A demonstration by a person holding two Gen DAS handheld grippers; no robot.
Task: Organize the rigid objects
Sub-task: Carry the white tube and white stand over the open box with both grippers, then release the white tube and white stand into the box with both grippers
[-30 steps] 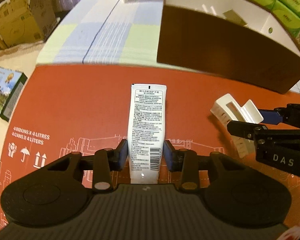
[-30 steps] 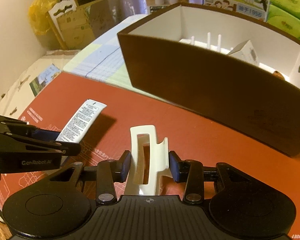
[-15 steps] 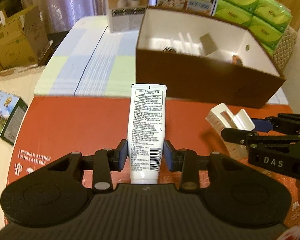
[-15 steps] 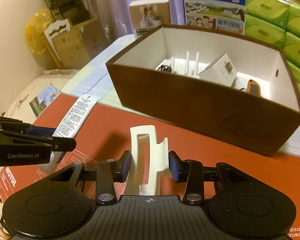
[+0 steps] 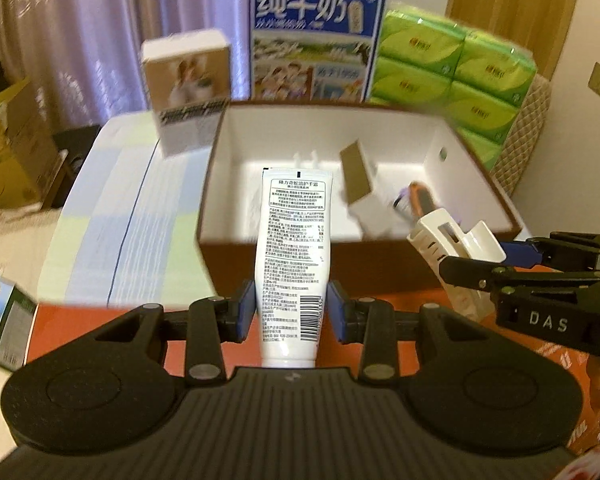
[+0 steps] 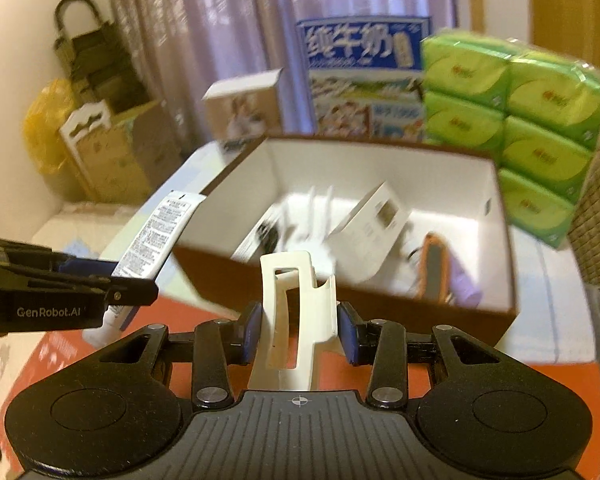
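Observation:
My left gripper [image 5: 291,310] is shut on a white hand cream tube [image 5: 294,252], held up in the air with its flat end over the near wall of the brown box [image 5: 372,268]. My right gripper [image 6: 298,330] is shut on a white hair claw clip [image 6: 294,312], also raised before the box [image 6: 340,304]. The tube shows at the left in the right wrist view [image 6: 156,236]; the clip shows at the right in the left wrist view [image 5: 454,248]. Inside the box lie a white carton [image 6: 374,228], an orange-and-grey item [image 6: 432,268] and white sticks.
Behind the box stand a milk carton case [image 5: 316,44], a small photo box [image 5: 188,88] and stacked green tissue packs [image 5: 456,80]. A red cardboard sheet [image 5: 68,324] lies below, with a checked cloth [image 5: 120,216] beyond. A small green box [image 5: 4,320] is at the left.
Both grippers have lifted their objects off the red sheet and risen toward the box; the box interior now shows from above.

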